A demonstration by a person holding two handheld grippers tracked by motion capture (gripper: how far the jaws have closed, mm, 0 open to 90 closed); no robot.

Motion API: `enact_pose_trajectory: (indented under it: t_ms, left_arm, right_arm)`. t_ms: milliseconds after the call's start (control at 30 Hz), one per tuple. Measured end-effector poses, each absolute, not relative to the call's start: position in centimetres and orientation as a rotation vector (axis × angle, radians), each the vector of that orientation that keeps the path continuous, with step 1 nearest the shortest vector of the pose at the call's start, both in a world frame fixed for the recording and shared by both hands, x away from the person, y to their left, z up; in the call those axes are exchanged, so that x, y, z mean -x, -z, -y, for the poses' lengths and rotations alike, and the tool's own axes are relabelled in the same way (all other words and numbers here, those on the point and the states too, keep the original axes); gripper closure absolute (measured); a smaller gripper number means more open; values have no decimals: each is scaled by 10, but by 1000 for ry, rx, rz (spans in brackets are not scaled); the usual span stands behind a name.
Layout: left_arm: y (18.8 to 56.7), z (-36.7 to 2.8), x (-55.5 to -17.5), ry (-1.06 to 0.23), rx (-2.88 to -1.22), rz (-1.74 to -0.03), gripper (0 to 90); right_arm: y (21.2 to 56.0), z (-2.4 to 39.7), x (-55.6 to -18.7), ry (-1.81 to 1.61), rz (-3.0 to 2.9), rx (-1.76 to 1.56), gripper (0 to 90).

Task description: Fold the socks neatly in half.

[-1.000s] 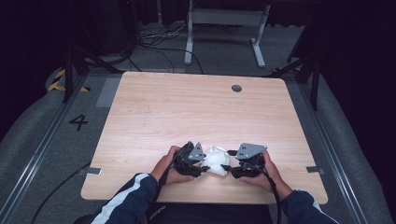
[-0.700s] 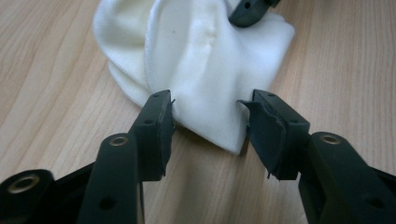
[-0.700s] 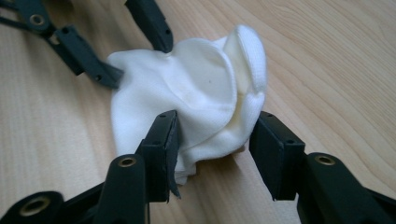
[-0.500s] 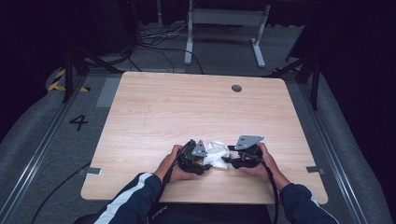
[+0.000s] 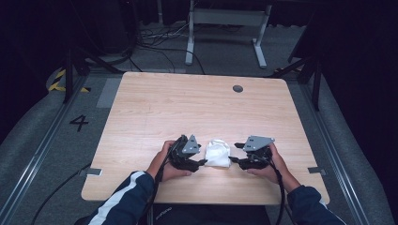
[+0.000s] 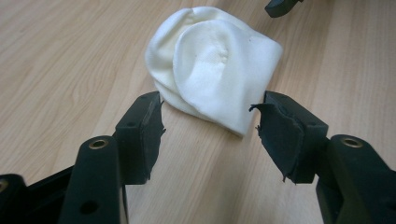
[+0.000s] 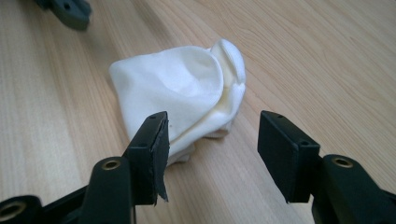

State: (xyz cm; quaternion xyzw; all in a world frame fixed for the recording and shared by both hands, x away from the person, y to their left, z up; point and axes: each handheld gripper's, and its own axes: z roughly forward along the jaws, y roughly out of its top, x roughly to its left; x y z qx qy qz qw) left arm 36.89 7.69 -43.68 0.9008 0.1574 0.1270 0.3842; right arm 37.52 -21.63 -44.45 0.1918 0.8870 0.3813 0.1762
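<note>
A folded white cloth (image 5: 218,153) lies on the table (image 5: 187,108) between the left gripper (image 5: 201,161) and right gripper (image 5: 236,160). Both stand open and empty, their jaws having just opened wider.

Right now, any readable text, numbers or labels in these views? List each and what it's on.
"4": black numeral on the grey floor mat left of the light wooden table.
Small pale lettering on the dark garment at the bottom edge of the high view: too small to read.
Nothing printed on the folded white cloth or on the table.
</note>
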Motion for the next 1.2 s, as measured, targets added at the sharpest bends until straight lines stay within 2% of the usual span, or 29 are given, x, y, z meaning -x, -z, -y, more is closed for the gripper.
enact_pose_trajectory:
  t_ms: [300, 567, 900, 1200]
  left_arm:
    - [434, -110, -360, -357, -2312, -454, 395]
    - [448, -148, -355, -373, -2332, -551, 359]
    - [459, -192, -350, -390, -2338, -639, 321]
    - [468, -244, -347, -406, -2310, -809, 297]
  right_arm:
    - [436, 238, -359, -1053, -2488, -535, 442]
    - [438, 281, -348, -1028, -2451, -615, 436]
    - [458, 339, -339, -1013, -2395, -823, 430]
    - [478, 382, -328, -1016, -2319, -1010, 406]
